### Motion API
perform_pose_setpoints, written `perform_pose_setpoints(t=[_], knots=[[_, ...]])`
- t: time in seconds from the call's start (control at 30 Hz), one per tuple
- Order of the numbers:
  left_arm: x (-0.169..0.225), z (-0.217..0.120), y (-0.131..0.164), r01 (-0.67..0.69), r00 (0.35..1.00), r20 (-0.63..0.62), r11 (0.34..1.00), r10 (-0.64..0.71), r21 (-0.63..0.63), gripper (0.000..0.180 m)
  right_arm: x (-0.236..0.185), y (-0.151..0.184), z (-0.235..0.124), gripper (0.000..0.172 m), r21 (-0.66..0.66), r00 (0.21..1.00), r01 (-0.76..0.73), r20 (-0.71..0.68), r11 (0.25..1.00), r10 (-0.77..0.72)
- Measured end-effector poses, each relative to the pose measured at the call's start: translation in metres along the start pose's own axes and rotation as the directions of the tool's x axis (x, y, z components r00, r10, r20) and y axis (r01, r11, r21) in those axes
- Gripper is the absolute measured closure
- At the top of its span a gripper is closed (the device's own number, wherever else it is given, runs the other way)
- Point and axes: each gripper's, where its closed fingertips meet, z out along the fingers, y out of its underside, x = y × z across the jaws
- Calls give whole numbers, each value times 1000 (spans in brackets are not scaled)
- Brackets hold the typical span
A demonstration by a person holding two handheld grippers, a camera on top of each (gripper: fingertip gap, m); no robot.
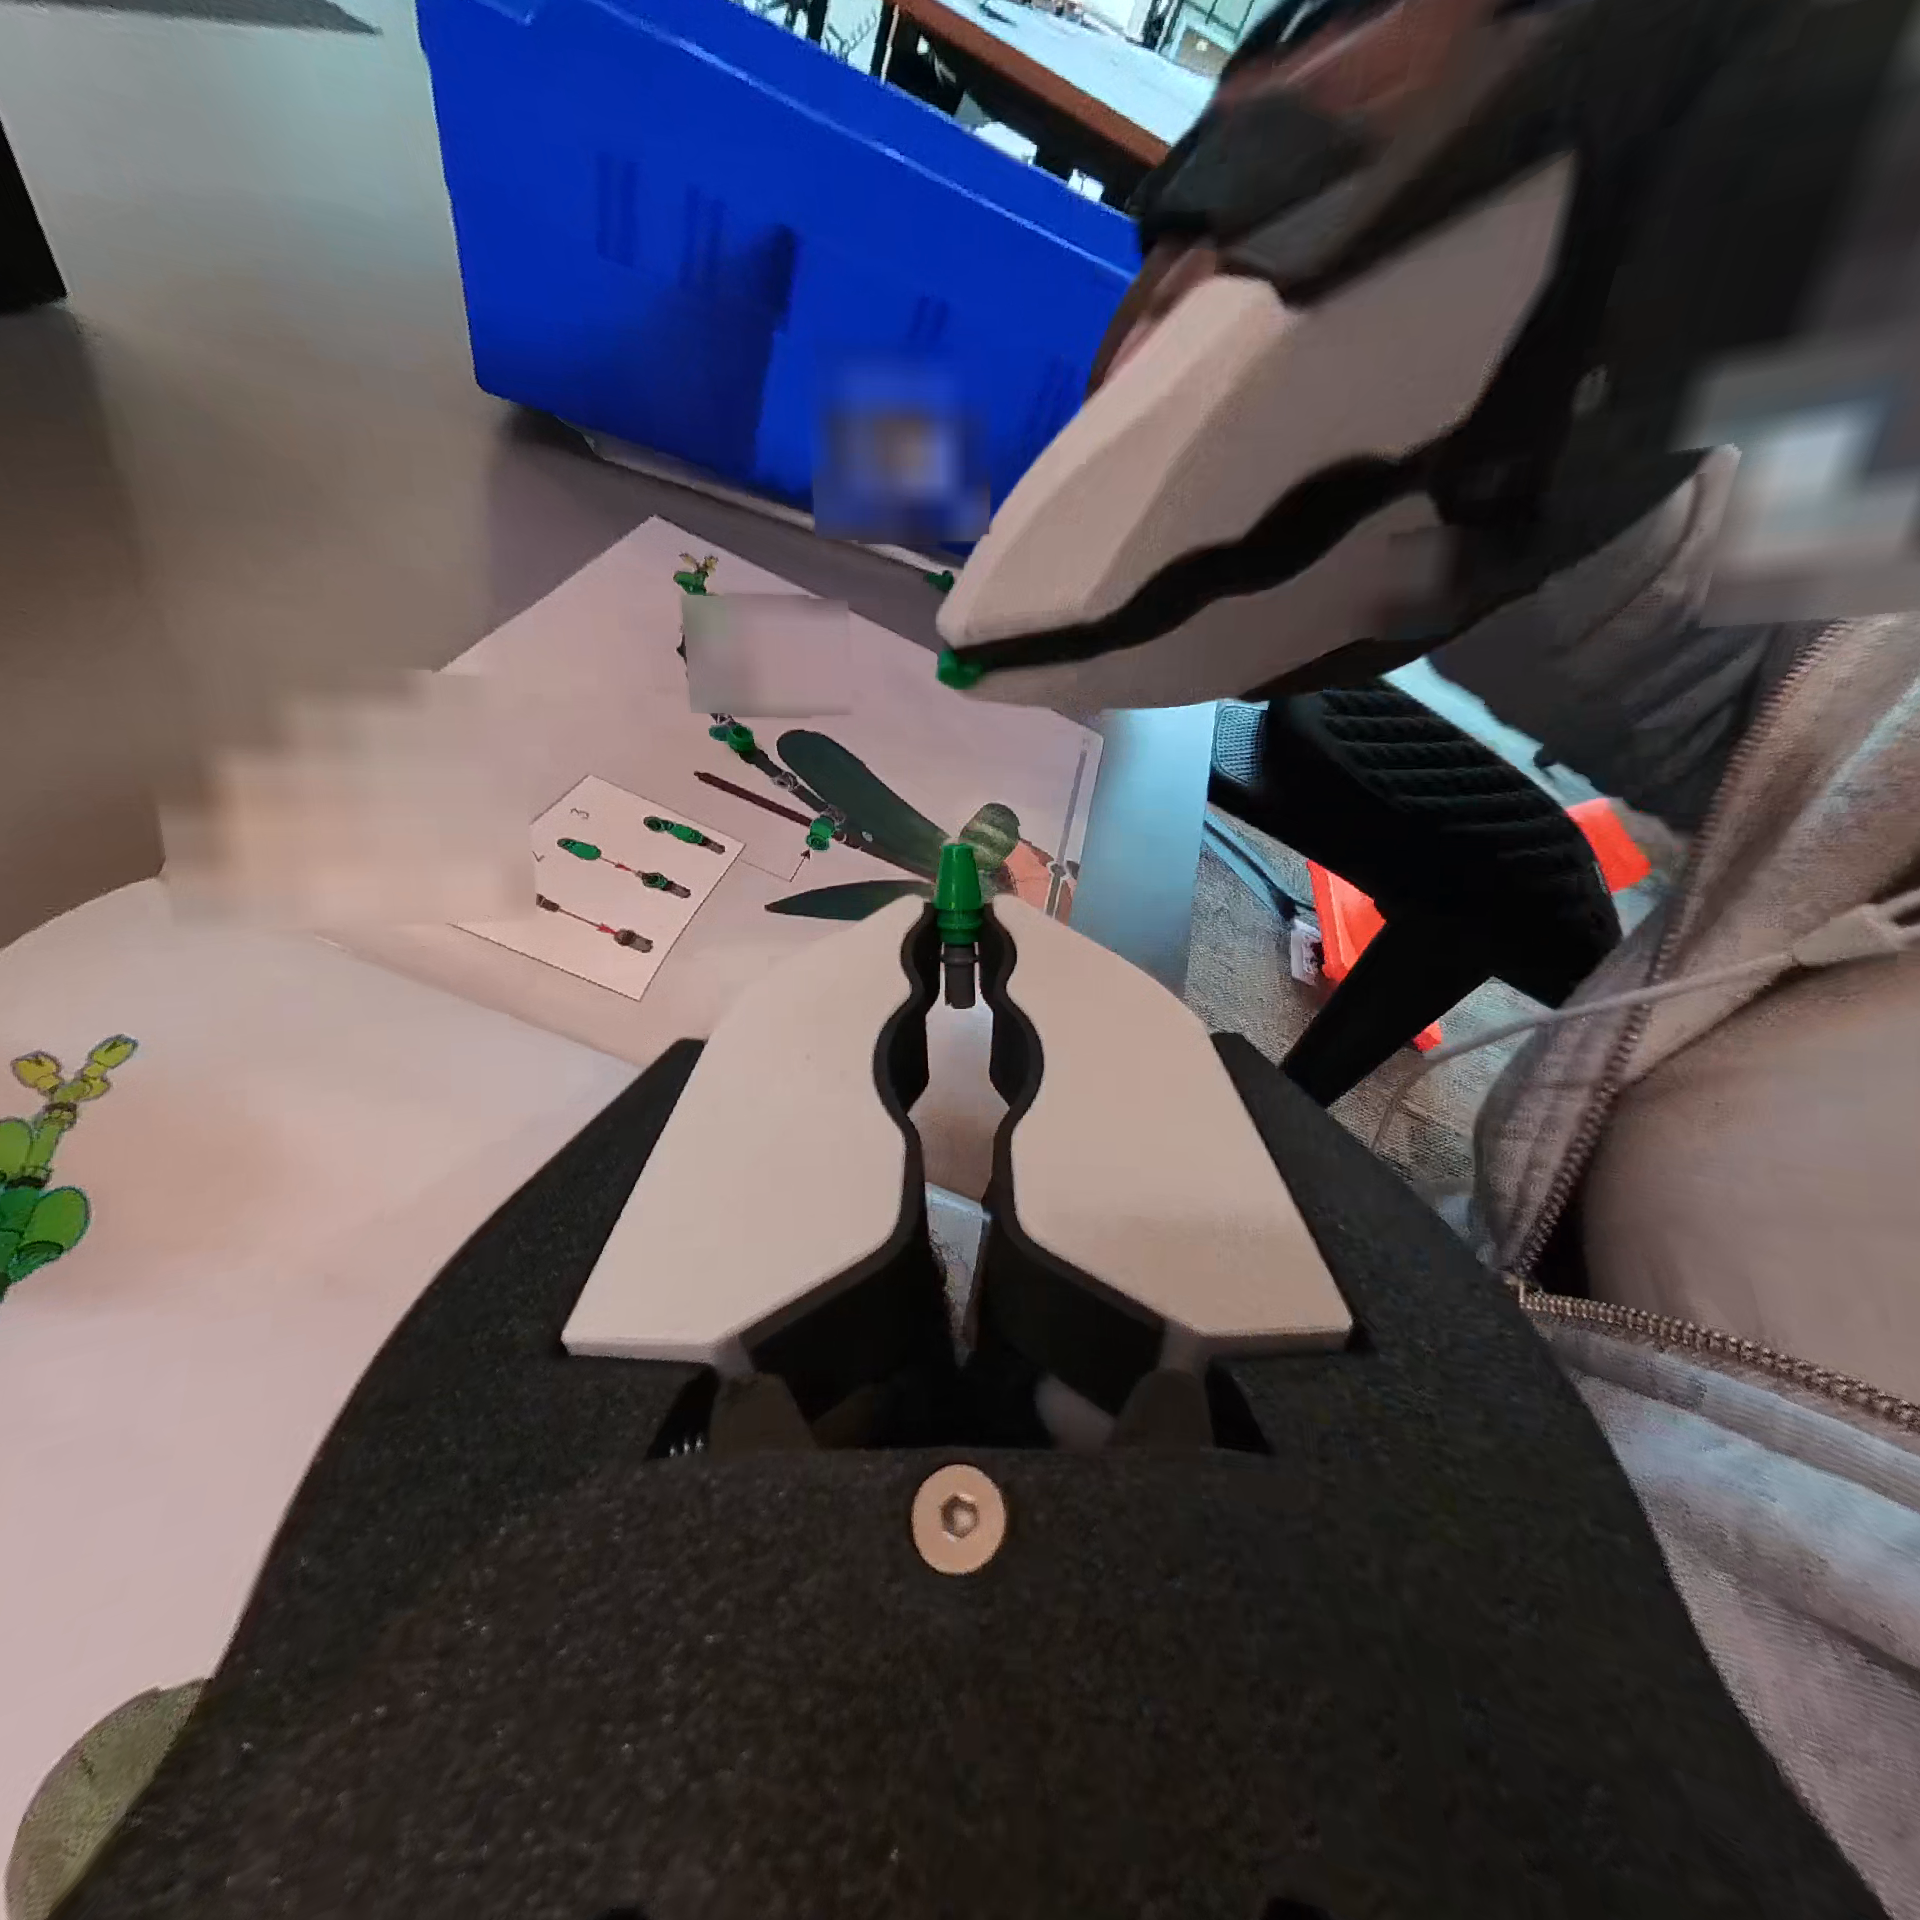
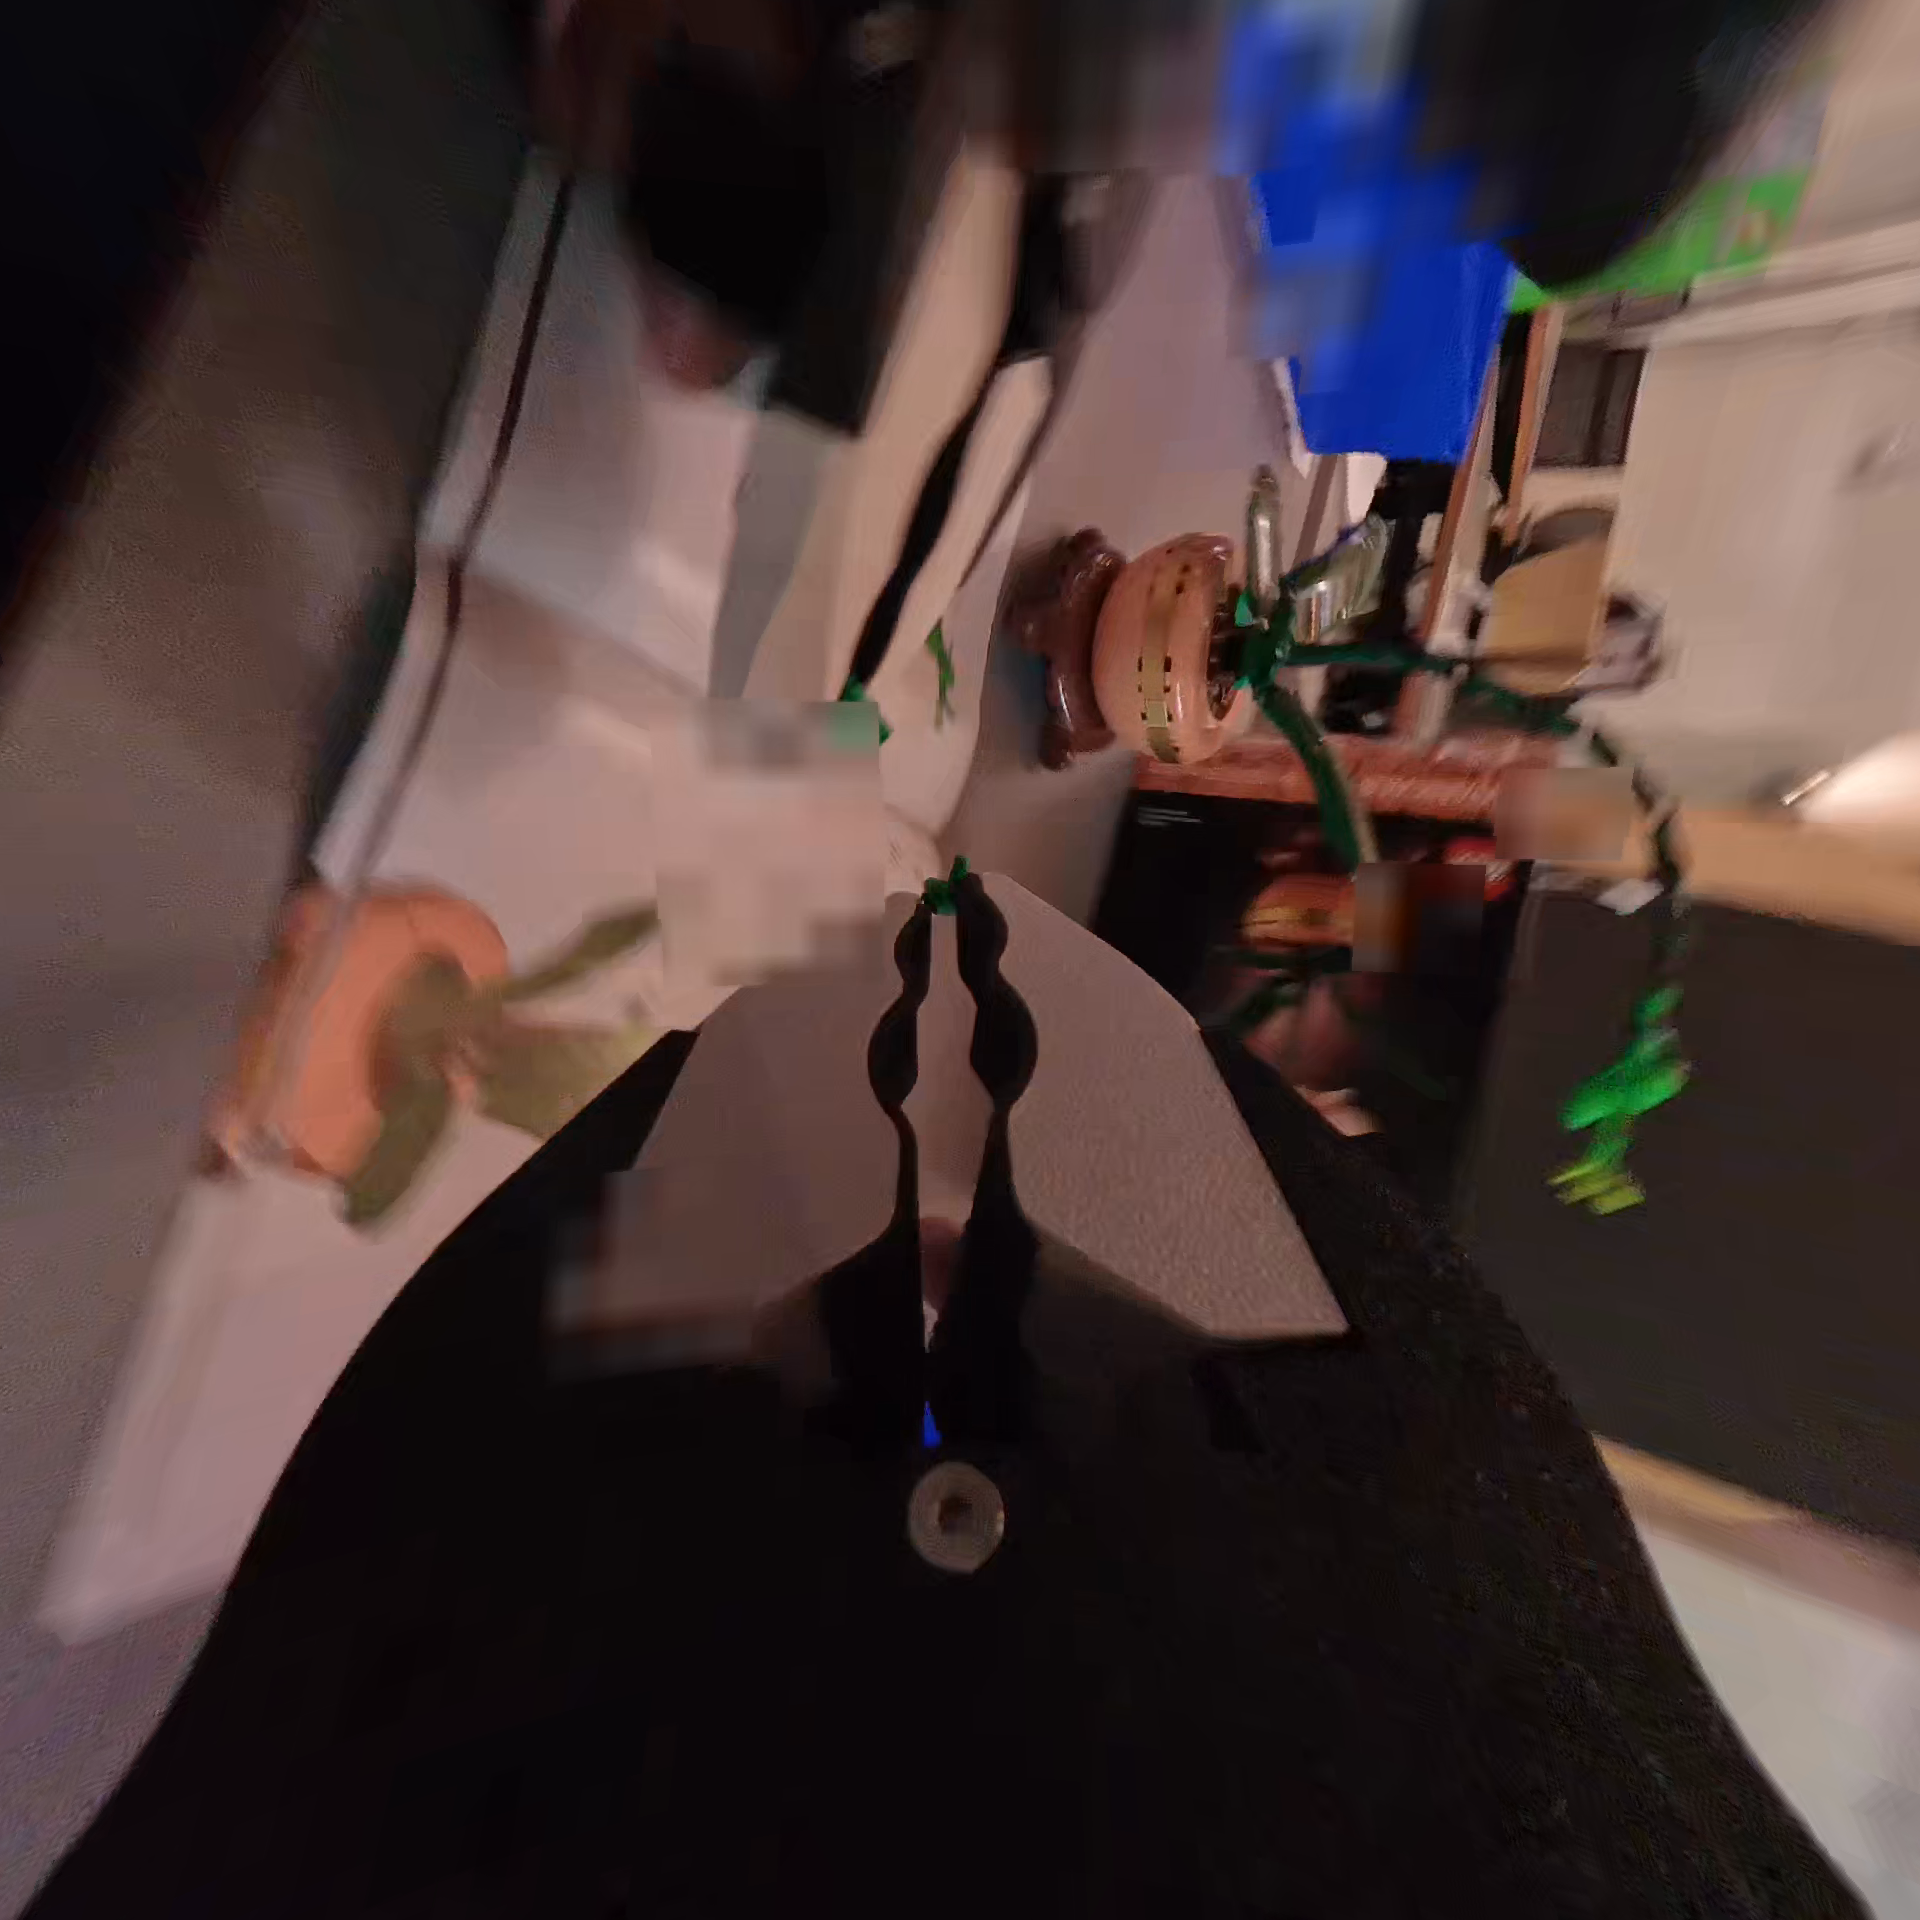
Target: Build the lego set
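Above our worktop [image 1: 260, 499], our left tool [image 1: 957, 914] clamps a green cone piece [image 1: 956, 883], axis pointing forward; our right tool [image 1: 961, 665], up-right, pinches a small green piece [image 1: 954, 668].

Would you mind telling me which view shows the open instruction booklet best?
The left wrist view: the instruction booklet lies sharp, its diagrams plain. The right wrist view shows it only as motion-blurred pale pages.
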Motion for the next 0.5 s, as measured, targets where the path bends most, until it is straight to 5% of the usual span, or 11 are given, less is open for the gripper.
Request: perform_pose_setpoints(t=[0.07,0.2,0.5], knots=[[-1,1,2,34,999,-3,999,-34,-17,175,-3,-2,4,168,-68,960,280,26,958,-279],[-3,4,8,73,997,-7,995,-73,-64,175,-6,-6,9,169,-61,865,498,114,865,-489],[-2,1,11,114,994,6,991,-114,-68,175,-16,-18,19,169,21,768,615,210,788,-605]])
